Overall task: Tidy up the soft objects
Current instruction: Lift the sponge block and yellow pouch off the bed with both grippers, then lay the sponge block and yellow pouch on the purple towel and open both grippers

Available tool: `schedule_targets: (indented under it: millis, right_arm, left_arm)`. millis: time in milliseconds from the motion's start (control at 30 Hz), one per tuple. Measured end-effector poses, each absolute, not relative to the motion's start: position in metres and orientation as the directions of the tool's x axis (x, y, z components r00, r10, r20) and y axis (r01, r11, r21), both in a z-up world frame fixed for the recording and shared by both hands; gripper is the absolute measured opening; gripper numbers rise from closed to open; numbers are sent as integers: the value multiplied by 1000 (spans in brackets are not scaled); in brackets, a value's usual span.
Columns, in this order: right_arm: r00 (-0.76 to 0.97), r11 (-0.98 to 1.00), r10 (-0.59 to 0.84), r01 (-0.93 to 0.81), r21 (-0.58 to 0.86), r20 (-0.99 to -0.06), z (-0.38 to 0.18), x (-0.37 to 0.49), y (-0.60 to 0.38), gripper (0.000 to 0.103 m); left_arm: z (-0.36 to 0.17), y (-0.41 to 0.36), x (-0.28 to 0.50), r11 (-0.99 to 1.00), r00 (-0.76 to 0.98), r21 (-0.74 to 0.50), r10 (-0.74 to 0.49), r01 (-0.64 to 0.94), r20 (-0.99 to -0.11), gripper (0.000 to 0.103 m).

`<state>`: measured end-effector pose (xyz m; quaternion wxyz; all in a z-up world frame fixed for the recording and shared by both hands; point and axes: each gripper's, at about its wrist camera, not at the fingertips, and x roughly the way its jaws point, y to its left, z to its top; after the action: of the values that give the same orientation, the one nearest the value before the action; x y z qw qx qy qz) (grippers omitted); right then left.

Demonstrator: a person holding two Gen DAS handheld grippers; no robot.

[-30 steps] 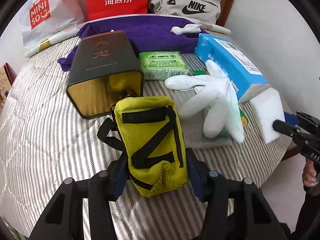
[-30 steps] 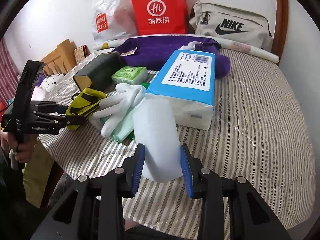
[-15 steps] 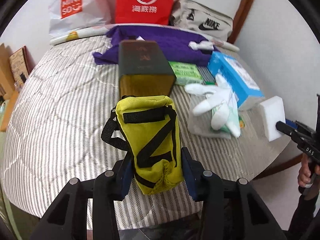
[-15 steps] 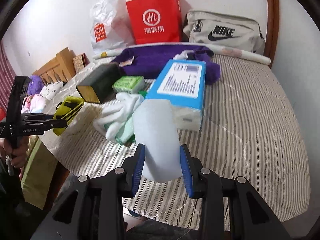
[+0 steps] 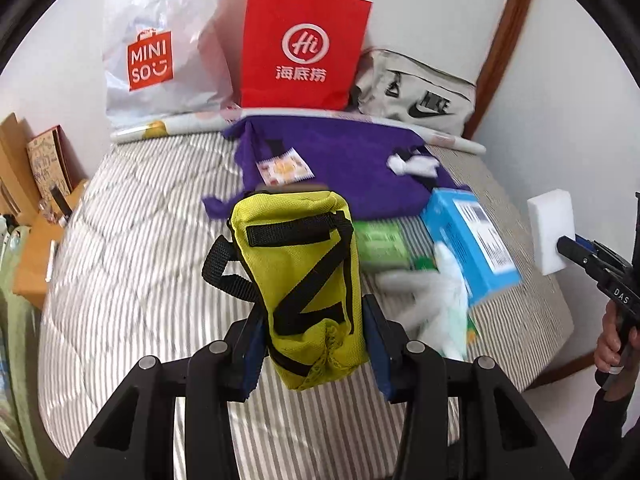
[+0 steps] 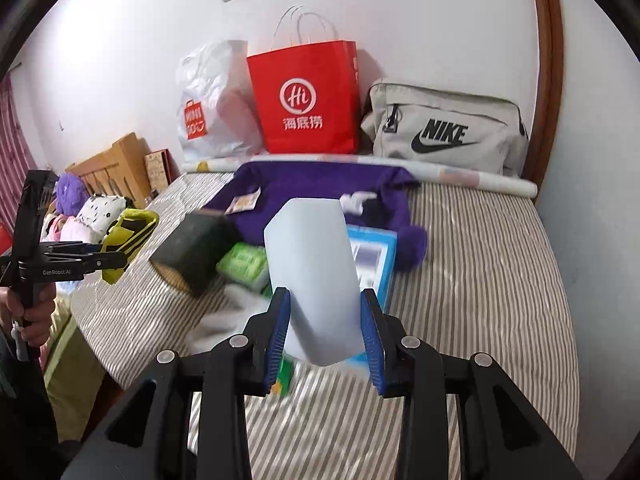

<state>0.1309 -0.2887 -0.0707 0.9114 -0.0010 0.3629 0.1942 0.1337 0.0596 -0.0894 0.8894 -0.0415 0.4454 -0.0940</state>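
Yellow pouch and white sponge are hanging above the striped bed, lifted clear of it; left gripper and right gripper jaws are pinching them, suggesting both are heading for sorting.

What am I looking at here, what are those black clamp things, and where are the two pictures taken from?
There is no robot: a person holds a hand-held two-finger clamp in each hand, each with a wide-angle camera looking along its fingers.

One picture comes from the left gripper, which is clamped on a yellow pouch with black straps. At that picture's right edge you see the other clamp.

The other picture comes from the right gripper, clamped on a white sponge block. The left clamp and the hand holding it show at its left edge.

Below is a striped bed with a purple cloth, blue tissue pack, green packet, white gloves and dark box. Behind stand a red paper bag, a white plastic bag and a grey bag.
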Motion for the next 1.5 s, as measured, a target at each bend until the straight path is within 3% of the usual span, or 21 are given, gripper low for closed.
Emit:
schedule_targets:
  millis: [600,1067,1367,1500]
  right_arm:
    - [608,904,387,-397,157,-693,-75,287,-247,36]
    - [429,881,365,-446,158,-826,-138,356,-207,36]
    - [365,883,338,-442,157,-867,-159,368,-206,38]
    - [364,884,331,-442,152,-870,-160,370,-205,39]
  left_arm:
    - [-81,58,277,977,542,-173,-212,122,-813,43]
    - [-129,31,361,965,398,-206,-254,161,-882,43]
    - [-158,16,381,967,305,-180,-230,183,-924,47]
    - [-161,13,381,966,304,-177,-229,188,-925,57]
